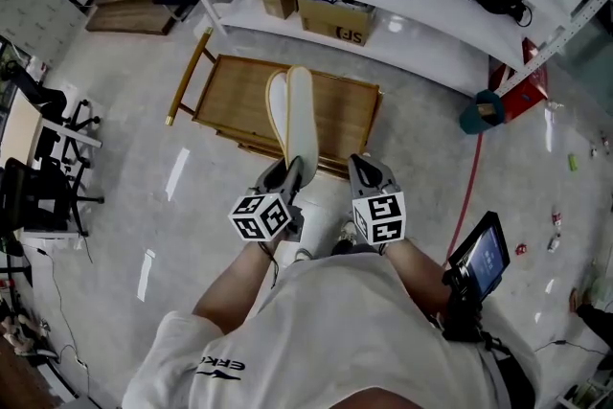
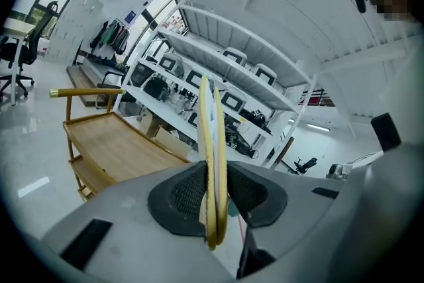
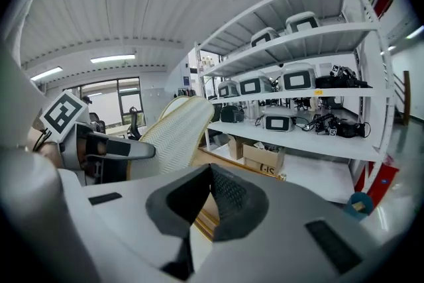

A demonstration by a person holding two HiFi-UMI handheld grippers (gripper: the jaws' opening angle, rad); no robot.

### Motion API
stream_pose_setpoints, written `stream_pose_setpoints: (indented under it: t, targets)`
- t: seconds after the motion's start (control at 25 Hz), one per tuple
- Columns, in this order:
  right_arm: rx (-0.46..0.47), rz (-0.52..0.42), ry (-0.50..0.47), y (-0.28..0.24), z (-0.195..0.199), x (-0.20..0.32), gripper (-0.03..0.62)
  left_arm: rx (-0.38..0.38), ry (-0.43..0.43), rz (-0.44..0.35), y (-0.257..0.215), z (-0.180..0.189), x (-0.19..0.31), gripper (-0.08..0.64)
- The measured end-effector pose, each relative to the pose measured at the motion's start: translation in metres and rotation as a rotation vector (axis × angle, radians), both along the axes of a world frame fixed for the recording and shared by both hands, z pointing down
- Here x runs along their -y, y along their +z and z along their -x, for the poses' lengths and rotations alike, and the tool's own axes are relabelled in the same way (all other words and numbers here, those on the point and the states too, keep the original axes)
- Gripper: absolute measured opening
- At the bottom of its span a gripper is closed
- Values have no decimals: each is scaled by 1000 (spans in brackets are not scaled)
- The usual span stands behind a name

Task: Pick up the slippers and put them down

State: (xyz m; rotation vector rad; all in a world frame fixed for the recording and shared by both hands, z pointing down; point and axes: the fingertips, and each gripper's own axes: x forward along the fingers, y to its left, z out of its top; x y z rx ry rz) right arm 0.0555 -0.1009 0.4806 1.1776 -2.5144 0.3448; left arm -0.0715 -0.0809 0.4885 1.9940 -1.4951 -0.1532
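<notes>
A pair of pale yellow slippers (image 1: 298, 122), pressed flat together, sticks out forward above the wooden cart (image 1: 235, 99). My left gripper (image 1: 290, 171) is shut on their heel end. In the left gripper view the slippers (image 2: 213, 136) stand on edge between the black pads (image 2: 187, 192), rising straight up the frame. My right gripper (image 1: 363, 167) is level with the left one, to its right, and holds nothing. In the right gripper view its pads (image 3: 228, 194) meet at the tip, and the slippers (image 3: 175, 128) and the left gripper (image 3: 109, 150) show at left.
The wooden cart (image 2: 116, 142) stands on the floor just ahead. Behind it runs a white shelf unit (image 1: 402, 38) with a cardboard box (image 1: 336, 19) and electronics. Office chairs (image 1: 43, 139) are at far left. A red cable (image 1: 471, 187) and a screen device (image 1: 482, 256) lie at right.
</notes>
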Motion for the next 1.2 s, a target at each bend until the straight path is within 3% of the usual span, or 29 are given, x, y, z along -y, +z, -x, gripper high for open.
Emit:
stream_pose_setpoints:
  t: [0.4, 0.84, 1.2]
  targets:
    - [15, -103, 36, -50, 20, -45, 5, -17, 21, -104, -37, 33, -37, 92]
    - [20, -131, 61, -64, 43, -93, 5, -18, 37, -134, -49, 59, -78, 92]
    - [26, -148, 73, -67, 49, -106, 5, -6, 57, -155, -51, 60, -89, 92]
